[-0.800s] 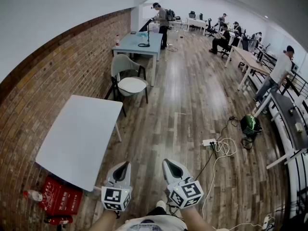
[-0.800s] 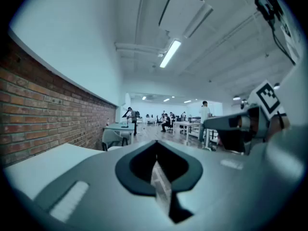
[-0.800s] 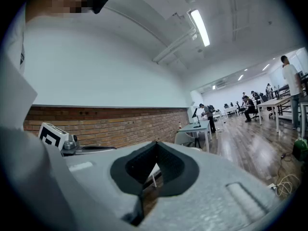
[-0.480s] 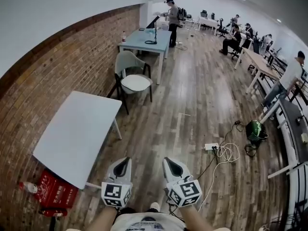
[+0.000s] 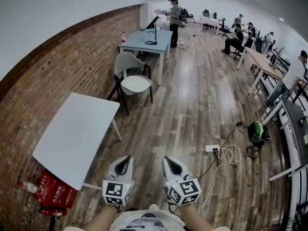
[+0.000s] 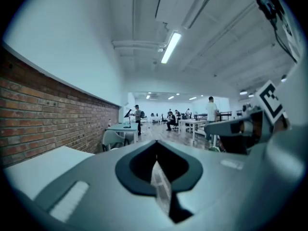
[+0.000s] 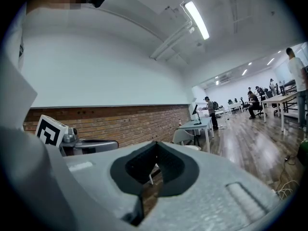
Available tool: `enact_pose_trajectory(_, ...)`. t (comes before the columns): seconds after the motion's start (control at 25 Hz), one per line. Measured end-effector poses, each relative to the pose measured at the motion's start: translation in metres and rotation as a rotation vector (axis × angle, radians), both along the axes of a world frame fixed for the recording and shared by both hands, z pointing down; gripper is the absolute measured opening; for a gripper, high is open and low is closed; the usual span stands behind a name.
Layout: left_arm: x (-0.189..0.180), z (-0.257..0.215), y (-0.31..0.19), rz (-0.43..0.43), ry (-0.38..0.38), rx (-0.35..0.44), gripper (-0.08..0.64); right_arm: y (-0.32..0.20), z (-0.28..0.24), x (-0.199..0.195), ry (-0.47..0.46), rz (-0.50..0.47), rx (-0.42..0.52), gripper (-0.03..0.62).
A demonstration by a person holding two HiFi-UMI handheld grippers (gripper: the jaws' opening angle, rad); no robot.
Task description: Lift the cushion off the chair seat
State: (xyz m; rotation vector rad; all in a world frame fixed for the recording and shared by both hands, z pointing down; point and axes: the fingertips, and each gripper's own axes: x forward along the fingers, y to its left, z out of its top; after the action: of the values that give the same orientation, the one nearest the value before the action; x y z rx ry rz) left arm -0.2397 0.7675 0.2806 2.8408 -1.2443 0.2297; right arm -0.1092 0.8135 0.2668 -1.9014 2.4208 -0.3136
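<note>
White cushion [image 5: 135,84] sits on the chair [image 5: 126,61] seat, well ahead of the jaws; left gripper [image 5: 122,163] and right gripper [image 5: 172,163] are clenched empty, so arriving like that probably just shoves it off

Bright ceiling strip light [image 6: 171,47], even illumination, strong fisheye bending, dark vignetted corners, soft detail
</note>
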Motion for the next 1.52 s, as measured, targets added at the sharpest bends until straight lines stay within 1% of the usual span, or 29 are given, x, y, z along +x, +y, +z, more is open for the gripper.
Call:
enact_pose_trajectory(0.16, 0.008, 0.004, -0.002, -0.012, 0.006, -0.007, -0.009, -0.003, 0.005, 0.008, -0.01, -0.016, -0.004, -0.002)
enact_pose_trajectory(0.36, 0.018, 0.015, -0.01, -0.021, -0.006, -0.014, -0.009, -0.017, 0.018, 0.018, -0.023, -0.034, -0.013, -0.002)
enact_pose_trajectory(0.48, 0.02, 0.02, -0.031, -0.026, -0.011, -0.026, -0.009, -0.039, 0.021, 0.018, -0.028, -0.047, -0.018, -0.002)
enact_pose_trajectory(0.64, 0.031, 0.029, -0.074, -0.024, -0.007, -0.044, -0.009, -0.081, 0.029, 0.026, -0.026, -0.053, -0.039, -0.002)
enact_pose_trajectory(0.76, 0.044, 0.039, -0.12, -0.02, 0.003, -0.057, -0.009, -0.126, 0.04, 0.039, -0.022, -0.046, -0.057, -0.002)
enact_pose_trajectory(0.84, 0.054, 0.045, -0.16, -0.013, 0.008, -0.062, -0.009, -0.167, 0.045, 0.049, -0.021, -0.039, -0.066, -0.002)
enact_pose_trajectory(1.04, 0.07, 0.052, -0.272, 0.005, 0.008, -0.082, -0.009, -0.288, 0.044, 0.063, -0.022, -0.034, -0.068, -0.002)
enact_pose_trajectory(1.16, 0.08, 0.047, -0.344, 0.02, -0.006, -0.072, -0.009, -0.363, 0.038, 0.068, -0.021, -0.041, -0.059, -0.002)
enact_pose_trajectory(1.28, 0.082, 0.04, -0.41, 0.021, -0.011, -0.058, -0.009, -0.433, 0.032, 0.068, -0.021, -0.049, -0.048, -0.002)
enact_pose_trajectory(1.36, 0.08, 0.038, -0.448, 0.016, -0.015, -0.054, -0.009, -0.471, 0.028, 0.065, -0.022, -0.054, -0.04, -0.002)
enact_pose_trajectory(1.52, 0.076, 0.036, -0.504, -0.002, -0.006, -0.067, -0.009, -0.523, 0.024, 0.063, -0.019, -0.066, -0.054, -0.002)
